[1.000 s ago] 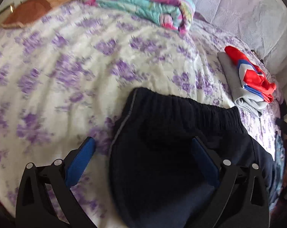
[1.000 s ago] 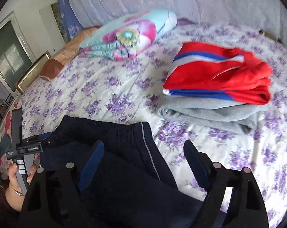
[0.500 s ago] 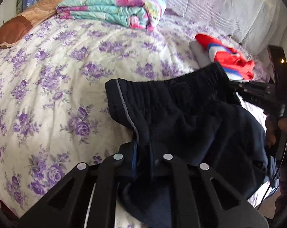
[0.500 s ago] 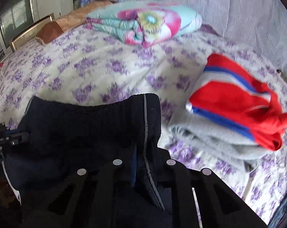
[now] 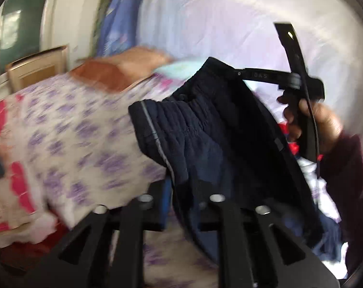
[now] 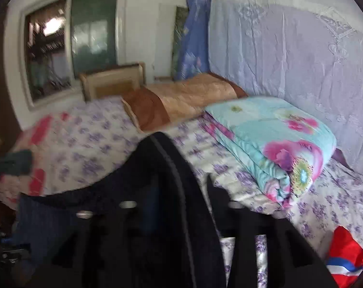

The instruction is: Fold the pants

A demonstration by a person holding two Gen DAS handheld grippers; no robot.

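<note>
Left gripper [image 5: 185,192], black plastic with blue pads: grips the pants [image 5: 205,132] in a narrow gap, jaws just opened a little, thick dark fabric bunched between the fingers. Holds the ribbed elastic waistband up in the air above the bed, with a thin grey stripe running down the side seam. Right gripper [image 6: 180,199]: stands with jaws visibly apart, just opened further, soft navy cloth draped between them; cannot tell through the blur if the pads press on it. Seen from the left wrist, reaches one waistband corner with a long flat finger, held by a hand [image 5: 325,124] in a dark maroon sleeve [image 5: 344,172]. Below, a white bed sheet [image 6: 97,144] printed with small purple flowers, slightly wrinkled. Near the wall, a puffy folded quilt [image 6: 277,139] in turquoise with big pink flowers, just beside a shiny brown and gold pillow [image 6: 181,100]. At the lower right edge, a smooth red garment [image 6: 344,256] with blue and white stripes.
</note>
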